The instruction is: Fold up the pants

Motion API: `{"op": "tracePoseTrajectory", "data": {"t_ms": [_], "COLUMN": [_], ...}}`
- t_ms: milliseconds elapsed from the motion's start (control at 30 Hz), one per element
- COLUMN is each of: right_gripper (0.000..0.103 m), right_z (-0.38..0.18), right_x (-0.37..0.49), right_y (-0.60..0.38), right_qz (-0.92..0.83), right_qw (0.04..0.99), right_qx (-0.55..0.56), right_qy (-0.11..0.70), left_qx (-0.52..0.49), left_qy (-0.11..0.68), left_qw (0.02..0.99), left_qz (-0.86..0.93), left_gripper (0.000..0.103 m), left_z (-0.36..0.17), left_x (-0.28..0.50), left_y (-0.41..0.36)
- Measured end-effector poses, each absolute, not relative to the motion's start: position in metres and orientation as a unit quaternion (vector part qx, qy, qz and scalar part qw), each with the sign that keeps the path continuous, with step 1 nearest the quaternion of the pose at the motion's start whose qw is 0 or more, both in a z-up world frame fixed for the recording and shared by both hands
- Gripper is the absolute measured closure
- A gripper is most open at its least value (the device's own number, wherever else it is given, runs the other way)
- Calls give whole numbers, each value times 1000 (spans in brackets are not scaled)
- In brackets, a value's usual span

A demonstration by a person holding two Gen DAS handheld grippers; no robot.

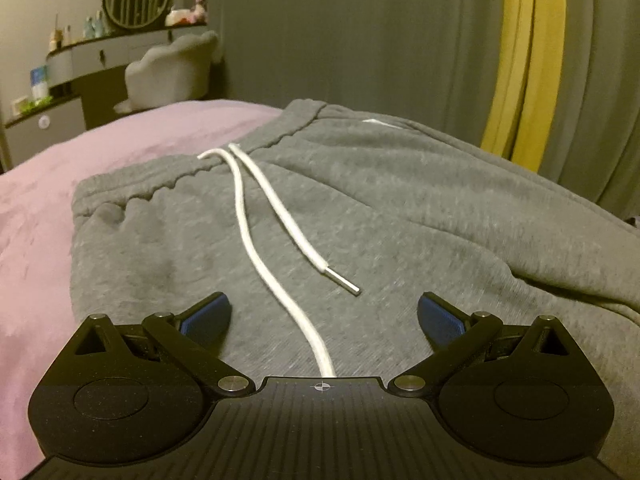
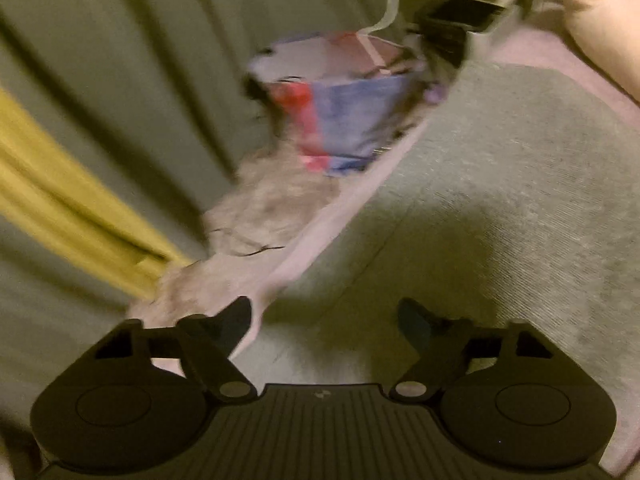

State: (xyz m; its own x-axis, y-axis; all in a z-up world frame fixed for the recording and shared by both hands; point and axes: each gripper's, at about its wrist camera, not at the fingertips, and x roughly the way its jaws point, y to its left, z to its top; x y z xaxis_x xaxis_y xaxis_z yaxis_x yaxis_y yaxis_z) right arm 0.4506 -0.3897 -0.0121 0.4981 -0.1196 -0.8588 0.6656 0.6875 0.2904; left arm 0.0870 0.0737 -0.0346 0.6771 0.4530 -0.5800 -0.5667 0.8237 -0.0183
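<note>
The left hand-held gripper (image 1: 324,316) hovers with jaws apart, clamping nothing, just above grey fleece pants (image 1: 400,208) lying on a pink-sheeted bed (image 1: 100,152); their white drawstring (image 1: 256,256) runs between its fingers. The right hand-held gripper (image 2: 324,320), jaws likewise apart, hangs over the pants' (image 2: 500,220) edge.

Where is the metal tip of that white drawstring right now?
In the left wrist view, the metal tip lies on the grey pants, just ahead of the open left gripper, nearer its right finger.
</note>
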Motion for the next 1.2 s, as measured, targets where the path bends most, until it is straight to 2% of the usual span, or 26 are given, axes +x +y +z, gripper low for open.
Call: {"op": "tracePoseTrajectory", "data": {"t_ms": [133,167,200,233,267,300,467,633,767,867,933,967,1000,1067,1100,1200], "right_gripper": [30,40,60,65,74,93,95,96,96,95,93,88,73,58,54,56], "right_z": [-18,-19,-20,-18,-16,-13,34,72,34,0,12,23,34,48,49,33], "right_x": [464,465,463,462,458,453,382,222,116,94,91,95,101,121,134,188], "right_y": [-387,-385,-383,-385,-387,-390,-409,-409,-408,-418,-421,-416,-406,-382,-373,-359], "right_qz": [-268,-272,-282,-279,-269,-258,-166,-110,-128,-203,-212,-197,-189,-154,-126,-98], "right_qw": [819,822,824,829,834,838,877,910,883,844,861,883,905,940,949,940], "right_qx": [267,248,220,207,205,207,270,297,337,316,290,254,201,94,55,-24], "right_qy": [431,435,439,439,437,434,361,269,300,383,361,341,323,288,283,327], "left_qx": [-112,-114,-118,-124,-127,-129,-144,-165,-202,-209,-208,-210,-212,-210,-210,-200], "left_qy": [282,281,281,280,280,280,275,269,262,266,271,271,270,272,272,276], "left_qw": [910,910,909,909,909,909,912,912,910,908,907,906,906,905,905,906], "left_qz": [283,283,283,283,282,281,267,261,251,247,248,248,247,251,251,251], "left_gripper": [0,0,0,0,0,0,0,0,0,0,0,0,0,0,0,0], "left_z": [-38,-38,-38,-38,-38,-38,-37,-32,-27,-23,-21,-19,-19,-18,-17,-17], "left_x": [85,85,86,86,85,85,79,73,64,59,57,55,54,53,53,52], "left_y": [74,74,75,77,78,78,84,88,96,98,98,99,99,99,98,97]}}
